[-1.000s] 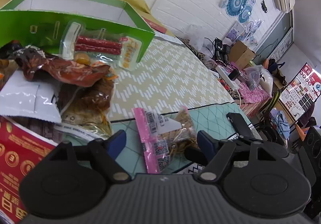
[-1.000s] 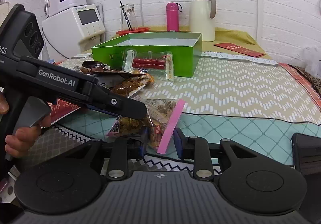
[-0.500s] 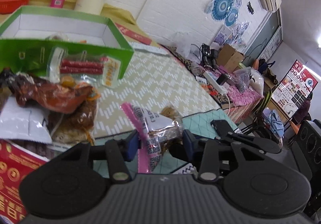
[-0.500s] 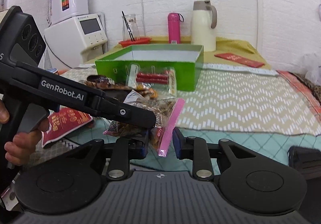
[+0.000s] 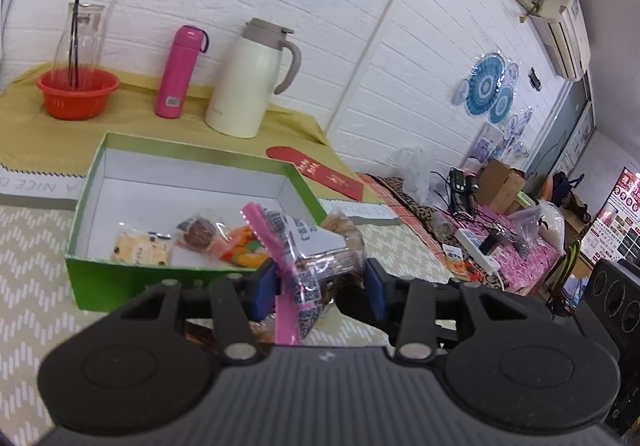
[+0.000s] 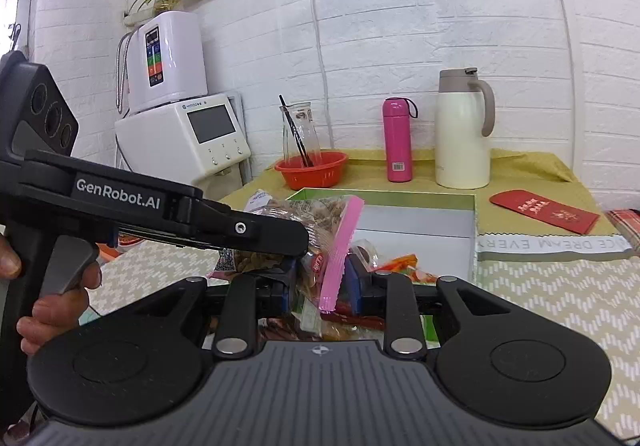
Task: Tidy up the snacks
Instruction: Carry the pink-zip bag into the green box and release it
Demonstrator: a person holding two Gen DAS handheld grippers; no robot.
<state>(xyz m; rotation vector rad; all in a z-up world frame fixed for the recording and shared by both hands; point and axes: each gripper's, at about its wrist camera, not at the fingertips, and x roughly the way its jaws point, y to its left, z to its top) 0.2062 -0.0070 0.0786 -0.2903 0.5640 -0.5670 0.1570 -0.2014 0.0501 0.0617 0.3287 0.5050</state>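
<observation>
Pink-edged snack bag (image 5: 308, 258), clamped between both hand-held grippers

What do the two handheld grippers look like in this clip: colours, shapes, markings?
Both are matte black. The left gripper and right gripper each have blue pads on jointed finger links with silver pivot pins, two round discs and a ribbed grey body below. From the right wrist view, the left unit's side reads "GenRobot.AI" in white, with a pistol-style handle and grey trigger. No cables or sleeves are visible.
</observation>
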